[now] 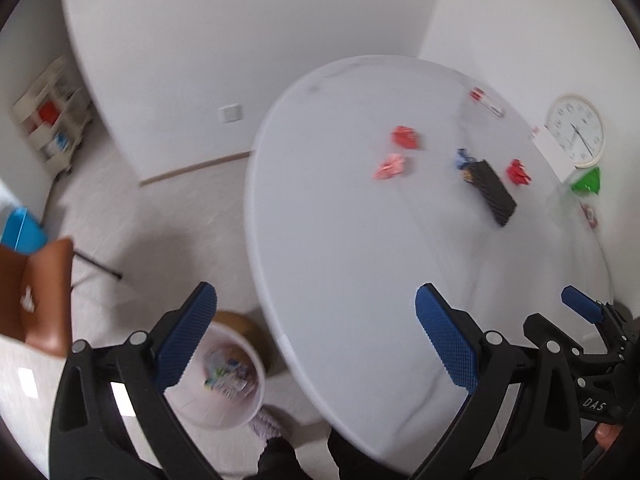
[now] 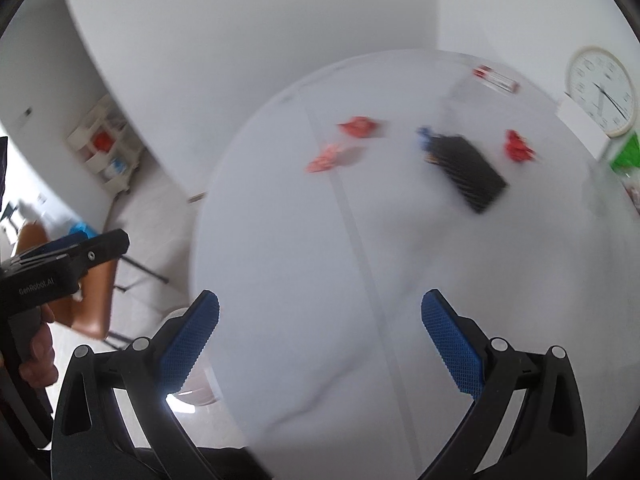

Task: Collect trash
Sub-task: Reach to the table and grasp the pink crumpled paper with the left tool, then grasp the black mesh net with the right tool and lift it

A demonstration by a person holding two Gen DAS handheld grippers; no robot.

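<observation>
Both tools are spread wide and carry nothing: the left tool (image 1: pixel 316 336) over the round tabletop (image 1: pixel 340 240) edge, the right tool (image 2: pixel 320 340) above it. Crumpled red wrappers (image 1: pixel 406 136) lie at one o'clock beside a black box (image 1: pixel 490 192); the trash bin (image 1: pixel 224 380) stands at seven o'clock.

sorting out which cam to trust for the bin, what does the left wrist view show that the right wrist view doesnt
Only the left wrist view shows the bin on the floor beside the table, with wrappers inside, seen between the open left gripper fingers; it also catches the right gripper at its right edge.

Only the right wrist view shows the left gripper from the side, held in a hand.

Both show the white table, red wrappers, the black box and the clock. The right gripper is open too.
</observation>
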